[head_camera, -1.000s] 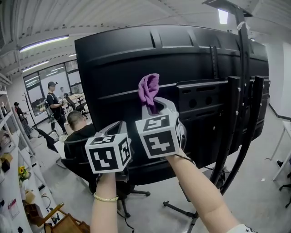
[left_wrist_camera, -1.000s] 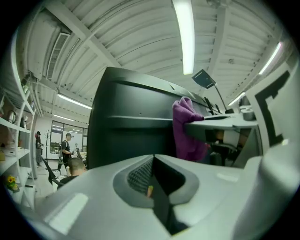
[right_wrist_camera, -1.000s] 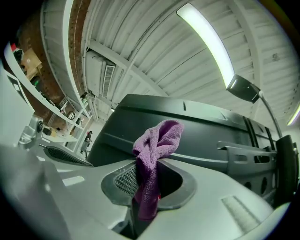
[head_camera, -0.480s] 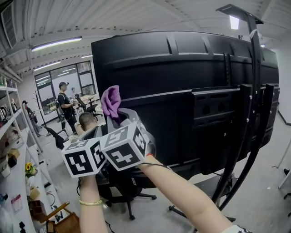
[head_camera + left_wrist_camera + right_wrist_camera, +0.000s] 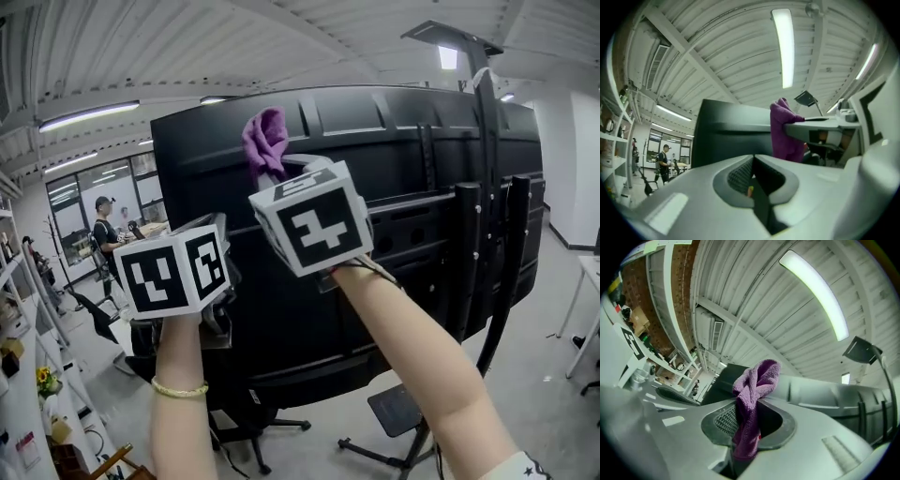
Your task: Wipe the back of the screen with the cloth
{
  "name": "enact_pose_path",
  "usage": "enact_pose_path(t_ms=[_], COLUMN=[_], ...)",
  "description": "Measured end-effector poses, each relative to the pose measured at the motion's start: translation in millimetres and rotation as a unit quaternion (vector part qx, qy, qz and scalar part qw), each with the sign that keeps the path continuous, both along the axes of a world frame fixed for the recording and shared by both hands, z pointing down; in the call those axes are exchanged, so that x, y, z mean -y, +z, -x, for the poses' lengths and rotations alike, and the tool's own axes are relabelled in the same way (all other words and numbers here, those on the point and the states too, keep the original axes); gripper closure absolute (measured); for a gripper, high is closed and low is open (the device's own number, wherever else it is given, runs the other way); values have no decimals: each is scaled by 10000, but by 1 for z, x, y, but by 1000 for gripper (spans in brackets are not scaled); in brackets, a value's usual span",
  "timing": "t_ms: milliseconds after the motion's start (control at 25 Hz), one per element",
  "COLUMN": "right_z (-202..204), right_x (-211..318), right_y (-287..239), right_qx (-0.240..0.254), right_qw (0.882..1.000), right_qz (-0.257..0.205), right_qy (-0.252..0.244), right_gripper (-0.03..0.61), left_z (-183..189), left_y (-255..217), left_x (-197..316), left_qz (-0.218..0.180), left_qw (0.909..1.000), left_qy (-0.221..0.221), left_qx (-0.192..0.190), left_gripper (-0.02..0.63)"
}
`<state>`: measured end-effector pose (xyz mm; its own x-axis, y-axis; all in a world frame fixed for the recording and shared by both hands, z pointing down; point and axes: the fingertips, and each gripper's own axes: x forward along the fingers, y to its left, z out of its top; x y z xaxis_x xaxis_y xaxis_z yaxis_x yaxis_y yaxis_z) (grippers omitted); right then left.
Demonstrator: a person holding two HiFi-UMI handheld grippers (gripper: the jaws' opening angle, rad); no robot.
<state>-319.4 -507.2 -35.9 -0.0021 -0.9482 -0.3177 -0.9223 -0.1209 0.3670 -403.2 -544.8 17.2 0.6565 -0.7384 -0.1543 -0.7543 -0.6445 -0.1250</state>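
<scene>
Your cloth (image 5: 265, 142) is a purple bunch at about 11 o'clock in the head view, up by the top edge of the back of the screen (image 5: 412, 159). From these views you cannot tell whether it actually touches the panel. The right gripper (image 5: 749, 427) has its jaws closed on the lower part of the cloth only, so the loose tuft above may fold over under pressure. The hard jaw tips could then scrape the black plastic instead of the fabric. The grip is narrow, and a drag across the raised ribs could tug the cloth free. Toward 3 o'clock sits the mounting bracket (image 5: 412, 220), with the upright posts of the stand (image 5: 511, 272) beyond it. A sweep that way risks snagging the cloth on those edges. You are also working high on the panel, so a firm push could rock the screen on its stand. The left gripper (image 5: 752, 180) is closed on nothing and hangs at 8 o'clock of the right one, near enough that the two marker cubes could knock together on a leftward stroke.
</scene>
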Motion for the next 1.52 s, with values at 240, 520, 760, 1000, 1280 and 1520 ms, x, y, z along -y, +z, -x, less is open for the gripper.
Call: enact_pose_path(t_ms=[240,520,760,1000,1280,1520], right_z=[-140,-213,-137,-7,93,121], right_x=[-57,-66,-30,26,59,68], right_y=[-41,-24,-35,-24,-13,2], right_qx=[404,568,208,-21,-349,-218], right_qw=[9911,9779,9913,9988,9962,9942], right_qz=[-184,175,173,481,463,518], right_qy=[1254,2004,1289,-29,-646,-915], right_gripper=[509,509,509,509,509,509], left_z=[-85,-128,-88,-13,65,98], left_y=[-39,-28,-30,-26,-14,4], left_x=[-23,-27,-10,14,33,44], left_qz=[-51,-208,-182,-145,23,175], left_qw=[9973,9960,9983,9983,9949,9929], left_qy=[708,701,301,-379,-972,-1160], left_qx=[186,517,455,426,270,219], left_gripper=[606,606,606,606,606,606])
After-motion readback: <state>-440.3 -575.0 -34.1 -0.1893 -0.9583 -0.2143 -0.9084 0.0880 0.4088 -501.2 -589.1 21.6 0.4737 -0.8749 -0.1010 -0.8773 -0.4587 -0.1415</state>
